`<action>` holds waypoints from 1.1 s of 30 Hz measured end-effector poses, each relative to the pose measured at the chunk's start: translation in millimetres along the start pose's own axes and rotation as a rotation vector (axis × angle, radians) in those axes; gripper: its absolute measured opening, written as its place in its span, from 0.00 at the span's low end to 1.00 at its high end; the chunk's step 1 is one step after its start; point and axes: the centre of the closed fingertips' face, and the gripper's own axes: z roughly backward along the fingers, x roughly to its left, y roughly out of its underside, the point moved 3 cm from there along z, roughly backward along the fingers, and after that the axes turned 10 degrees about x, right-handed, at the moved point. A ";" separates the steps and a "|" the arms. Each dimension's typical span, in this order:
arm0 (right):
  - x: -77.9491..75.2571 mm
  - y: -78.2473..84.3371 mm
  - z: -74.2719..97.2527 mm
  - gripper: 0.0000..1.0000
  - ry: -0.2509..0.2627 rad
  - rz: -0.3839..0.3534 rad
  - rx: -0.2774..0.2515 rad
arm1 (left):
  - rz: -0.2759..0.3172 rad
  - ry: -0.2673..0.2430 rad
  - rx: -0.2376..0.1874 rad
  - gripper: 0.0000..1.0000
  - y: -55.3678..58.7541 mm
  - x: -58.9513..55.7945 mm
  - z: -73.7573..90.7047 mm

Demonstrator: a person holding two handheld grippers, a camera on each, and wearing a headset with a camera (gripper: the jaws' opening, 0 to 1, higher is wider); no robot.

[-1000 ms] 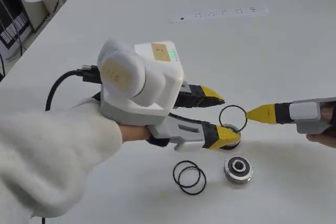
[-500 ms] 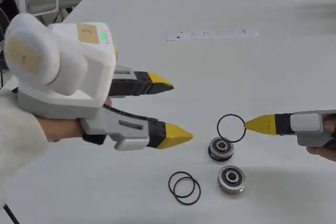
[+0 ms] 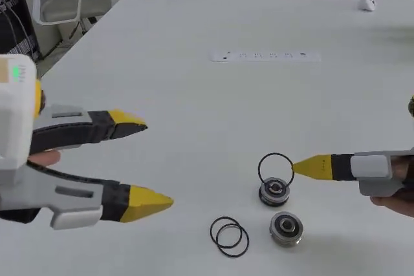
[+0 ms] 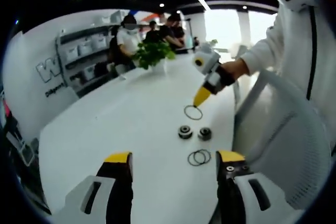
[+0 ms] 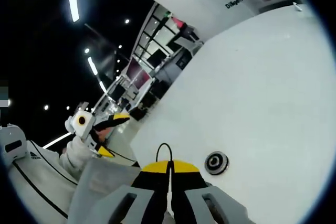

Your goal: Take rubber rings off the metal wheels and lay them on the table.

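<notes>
The rubber ring [image 3: 275, 167] I'm carrying stands on edge, pinched at its right side between the yellow tips of the right tool [image 3: 299, 167], whose jaws are closed flat together on it. From that pinch point the loop reaches out leftward, away from the tool and toward my other hand. In the right gripper view it shows as a thin dark arc rising straight out of the closed tips.

Directly under its lower edge in the head view sits a metal wheel [image 3: 274, 191]. I can't tell from here whether the ring is clear of it or brushing its top, though the left gripper view suggests a gap. A second wheel [image 3: 285, 225] sits just beside the first, nearer to me. Whether either one has rubber left on it is too small to read.

Two rings [image 3: 229, 234] already lie flat and overlapping on the tabletop [image 3: 213, 114], left of the second wheel and near it.

As I judge it, that is what the set-down turns on: the free spot is left of the wheels and toward me, by that pair, so the right tool must carry the loop that way and tip it flat.

The left tool [image 3: 150, 161] is well apart to the left, jaws spread wide, holding nothing.
</notes>
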 end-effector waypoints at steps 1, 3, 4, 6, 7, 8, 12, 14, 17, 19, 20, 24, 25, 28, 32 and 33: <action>2.4 1.0 -2.7 0.00 -0.004 0.004 0.008 | 0.005 -0.002 -0.002 0.65 5.4 -2.6 4.7; 6.1 3.1 -7.5 0.00 -0.009 0.011 0.024 | 0.035 -0.017 -0.018 0.67 12.6 -5.5 11.7; 7.7 4.0 -9.5 0.00 -0.011 0.015 0.032 | 0.055 -0.023 -0.026 0.70 15.2 -6.6 14.3; 11.4 6.0 -14.3 0.00 -0.017 0.024 0.050 | 0.100 -0.032 -0.041 0.75 20.7 -9.3 19.9; 12.8 6.6 -16.2 0.00 -0.020 0.026 0.055 | 0.107 -0.038 -0.039 0.77 23.5 -9.8 21.9; 15.0 7.9 -19.2 0.00 -0.025 0.028 0.066 | 0.117 -0.049 -0.038 0.78 27.5 -9.9 25.0; 20.2 12.5 -29.3 0.00 -0.033 0.043 0.107 | 0.158 -0.074 -0.034 0.80 39.1 -10.0 32.7; 21.7 14.6 -33.4 0.00 -0.034 0.051 0.126 | 0.167 -0.078 -0.030 0.82 42.7 -11.0 35.3; 23.1 17.1 -42.0 0.00 -0.036 0.063 0.157 | 0.175 -0.079 -0.030 0.84 47.8 -11.2 38.7; 23.2 18.2 -47.5 0.00 -0.038 0.069 0.176 | 0.179 -0.084 -0.030 0.84 49.5 -11.1 40.2; 23.2 18.7 -49.7 0.00 -0.038 0.073 0.182 | 0.183 -0.085 -0.030 0.85 50.1 -11.1 40.8; 22.9 20.6 -59.2 0.00 -0.035 0.093 0.211 | 0.206 -0.083 -0.031 0.85 55.0 -11.1 44.7; 22.2 20.7 -62.3 0.00 -0.036 0.094 0.217 | 0.211 -0.087 -0.030 0.85 56.9 -10.4 45.8; 18.0 22.1 -69.7 0.00 -0.029 0.103 0.239 | 0.220 -0.099 -0.028 0.86 59.1 -9.3 47.7; 5.5 22.7 -80.1 0.00 0.013 0.097 0.260 | 0.234 -0.114 -0.020 0.86 64.1 -6.7 49.6; 1.6 22.7 -81.7 0.00 0.033 0.100 0.265 | 0.238 -0.116 -0.020 0.86 64.9 -6.5 50.0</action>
